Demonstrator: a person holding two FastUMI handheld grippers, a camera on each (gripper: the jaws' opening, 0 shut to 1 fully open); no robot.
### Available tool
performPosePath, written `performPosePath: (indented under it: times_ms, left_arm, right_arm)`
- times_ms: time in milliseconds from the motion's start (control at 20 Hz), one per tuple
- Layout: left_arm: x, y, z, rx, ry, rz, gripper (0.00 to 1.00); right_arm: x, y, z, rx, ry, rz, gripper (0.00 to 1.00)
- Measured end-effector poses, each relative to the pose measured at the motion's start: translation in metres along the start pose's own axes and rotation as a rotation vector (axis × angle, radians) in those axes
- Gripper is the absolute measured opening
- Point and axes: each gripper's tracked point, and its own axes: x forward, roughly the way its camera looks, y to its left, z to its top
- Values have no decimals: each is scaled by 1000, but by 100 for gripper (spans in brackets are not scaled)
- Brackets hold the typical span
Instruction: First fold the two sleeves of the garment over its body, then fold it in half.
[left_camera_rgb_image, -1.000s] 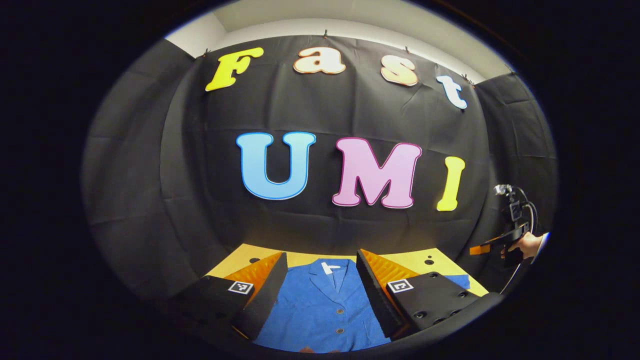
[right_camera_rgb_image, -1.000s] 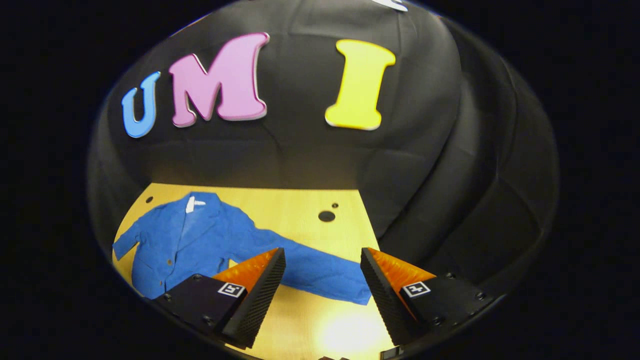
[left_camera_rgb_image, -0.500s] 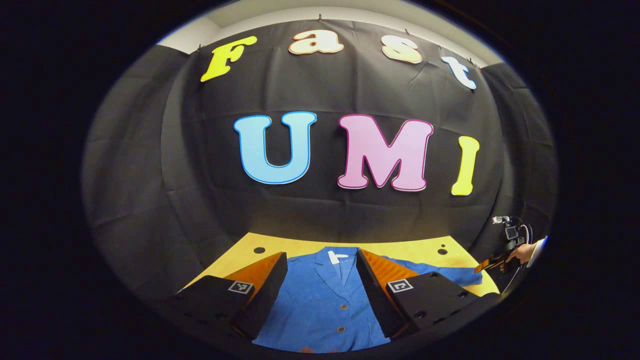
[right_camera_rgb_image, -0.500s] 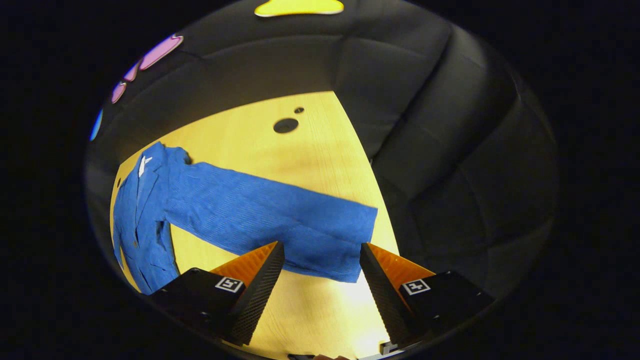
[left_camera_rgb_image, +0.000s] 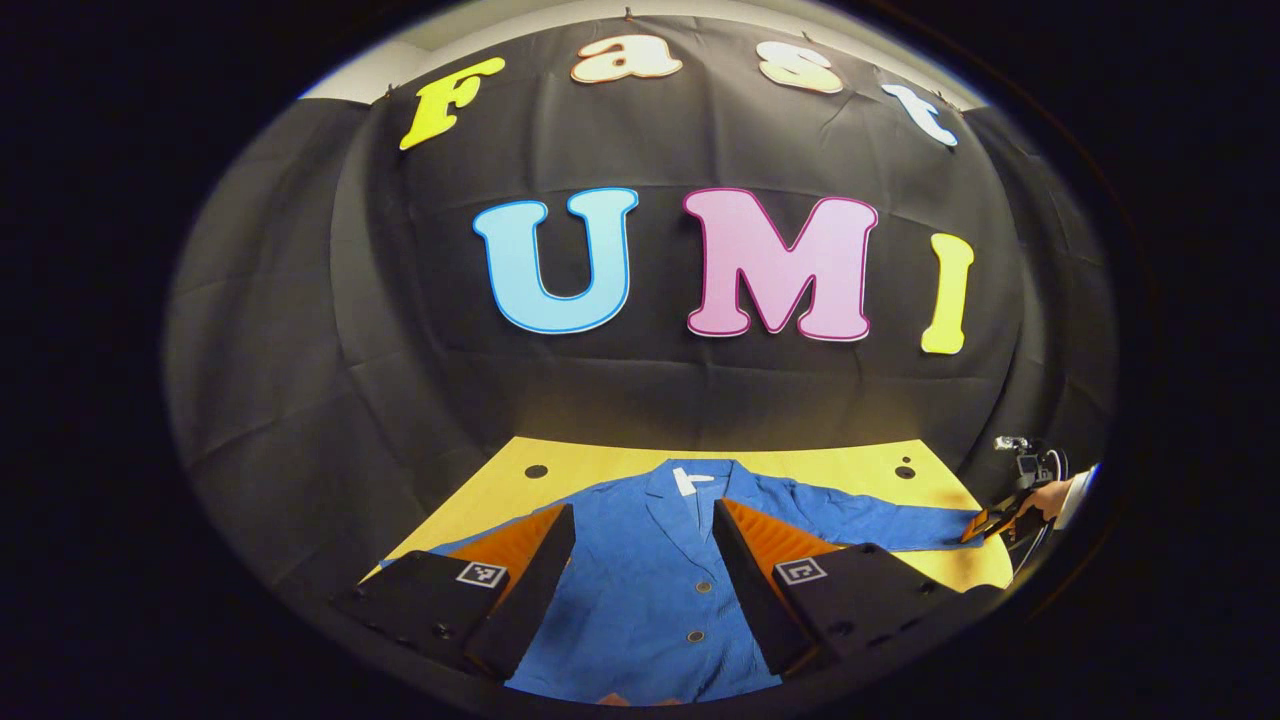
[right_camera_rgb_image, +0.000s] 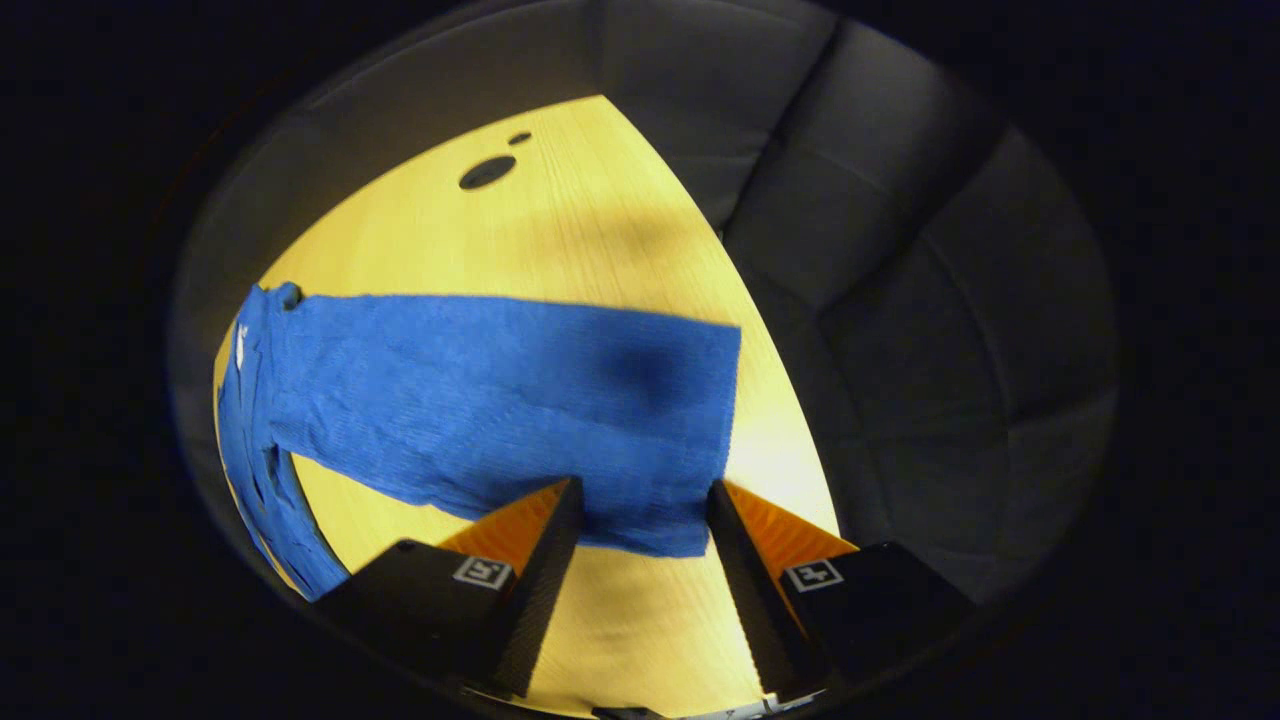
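the blue jacket (left_camera_rgb_image: 660, 590) lies flat on the desk (right_camera_rgb_image: 560, 230), its sleeve (right_camera_rgb_image: 500, 400) cuff just ahead of my right tool (right_camera_rgb_image: 640, 520), jaws apart. i might pinch one layer only and drag it. left tool (left_camera_rgb_image: 640, 570) hovers open over the chest.

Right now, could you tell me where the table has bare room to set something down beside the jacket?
The table is bare beyond the outstretched sleeve, up to the two round holes and the wall. A smaller bare strip lies in front of the sleeve, near the right gripper. The middle is crowded: the jacket body spreads under the left gripper.
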Motion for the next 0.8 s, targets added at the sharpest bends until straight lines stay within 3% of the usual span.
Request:
performPosePath:
  times_ms: [100,200,300,450,800]
  left_arm:
    - [-2,3,2,15,-15,4,80]
    - [-6,7,4,34,-31,11,80]
    - [-16,15,4,38,-46,2,80]
    - [-26,30,-2,38,-58,-27,80]
    - [-55,94,3,-37,-126,-42,80]
  right_arm:
    - [-3,6,1,-5,10,16,51]
    - [-4,14,3,44,9,40,9]
    - [-11,13,5,23,-17,41,5]
    - [-50,31,27,1,-153,37,5]
    - [-182,86,33,-88,-369,38,5]
